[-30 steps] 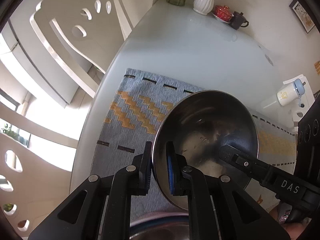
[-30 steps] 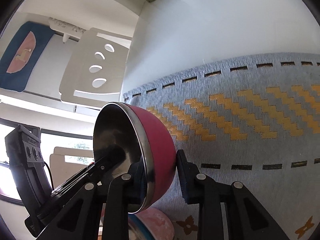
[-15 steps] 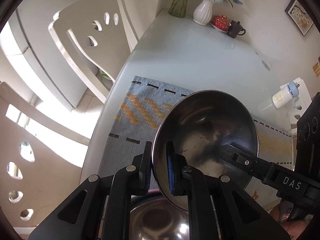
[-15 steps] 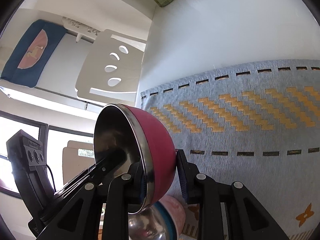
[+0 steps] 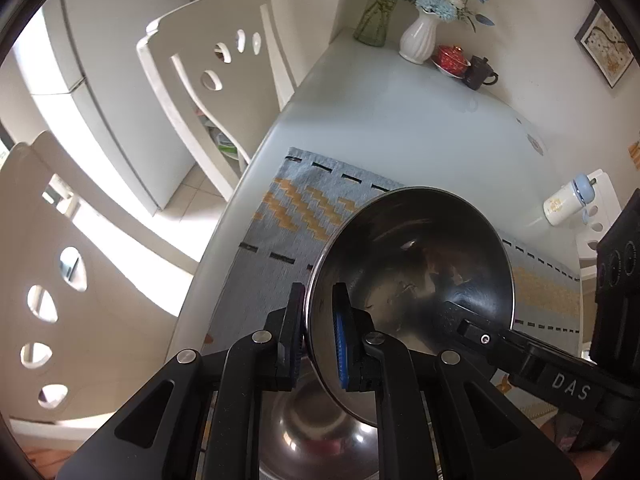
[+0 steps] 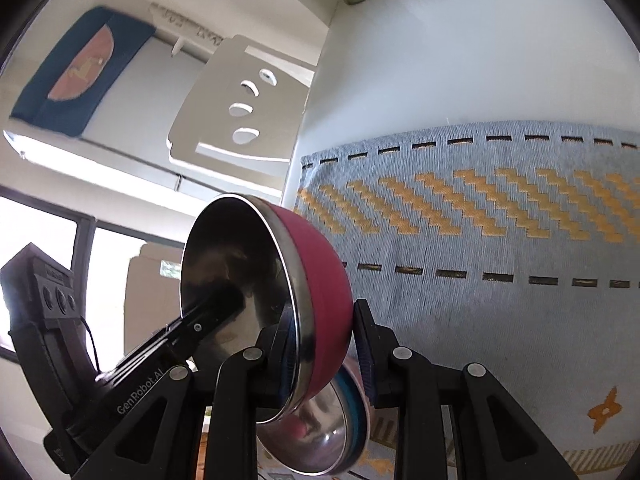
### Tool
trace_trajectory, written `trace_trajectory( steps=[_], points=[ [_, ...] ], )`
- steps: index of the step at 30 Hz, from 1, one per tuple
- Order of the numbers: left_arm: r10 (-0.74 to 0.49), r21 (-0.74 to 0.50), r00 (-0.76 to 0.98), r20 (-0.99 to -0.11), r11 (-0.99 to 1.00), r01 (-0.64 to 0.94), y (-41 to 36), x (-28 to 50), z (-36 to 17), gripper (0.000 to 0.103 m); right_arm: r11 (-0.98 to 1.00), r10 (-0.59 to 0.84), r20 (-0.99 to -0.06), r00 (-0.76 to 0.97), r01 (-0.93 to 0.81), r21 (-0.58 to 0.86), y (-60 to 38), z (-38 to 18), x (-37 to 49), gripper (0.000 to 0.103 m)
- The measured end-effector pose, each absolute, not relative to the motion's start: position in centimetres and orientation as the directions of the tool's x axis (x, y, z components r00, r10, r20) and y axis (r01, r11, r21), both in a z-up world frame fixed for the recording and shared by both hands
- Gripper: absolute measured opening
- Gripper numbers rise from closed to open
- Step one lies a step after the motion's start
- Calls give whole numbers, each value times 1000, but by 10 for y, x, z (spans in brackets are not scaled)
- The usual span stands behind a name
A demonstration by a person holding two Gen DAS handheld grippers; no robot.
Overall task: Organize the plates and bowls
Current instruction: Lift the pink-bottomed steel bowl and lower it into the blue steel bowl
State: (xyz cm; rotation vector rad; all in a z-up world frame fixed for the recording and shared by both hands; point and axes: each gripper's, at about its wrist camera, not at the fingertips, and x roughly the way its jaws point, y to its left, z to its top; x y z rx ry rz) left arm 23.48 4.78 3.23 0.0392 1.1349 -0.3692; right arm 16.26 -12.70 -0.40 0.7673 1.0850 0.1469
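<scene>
A steel bowl with a red outside (image 5: 416,276) (image 6: 316,292) is held in the air above the grey and yellow placemat (image 5: 296,216) (image 6: 480,248), tilted on its side. My left gripper (image 5: 318,340) is shut on its rim. My right gripper (image 6: 320,352) is shut on the opposite rim, one finger inside and one on the red wall. Below it stands a second steel bowl (image 5: 320,436) with a blue and pink outside (image 6: 320,440).
The white table (image 5: 400,128) carries a glass vase (image 5: 376,12), a white vase (image 5: 418,38), a red dish and a dark teapot (image 5: 478,72) at the far end. A baby bottle (image 5: 564,200) stands at the right. White chairs (image 5: 216,80) stand along the left edge.
Both grippers have risen with the red bowl and pulled back from the mat. The second bowl beneath has come more into view.
</scene>
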Motion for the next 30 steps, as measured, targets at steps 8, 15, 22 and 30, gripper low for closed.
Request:
trace_trajectory(
  steps=[8, 15, 22, 30],
  points=[
    [-269, -169, 378, -886, 946, 276, 59, 222, 37, 10, 774, 461, -758, 462, 208, 598, -115, 5, 155, 26],
    [-267, -175, 383, -884, 950, 259, 66, 210, 38, 10, 770, 472, -755, 455, 203, 604, -111, 7, 148, 27],
    [-276, -199, 379, -883, 953, 230, 74, 196, 35, 10, 795, 467, -775, 426, 181, 579, -105, 11, 140, 27],
    [-270, -203, 373, -888, 957, 208, 81, 184, 31, 10, 807, 465, -788, 403, 175, 565, -99, 10, 133, 27]
  ],
)
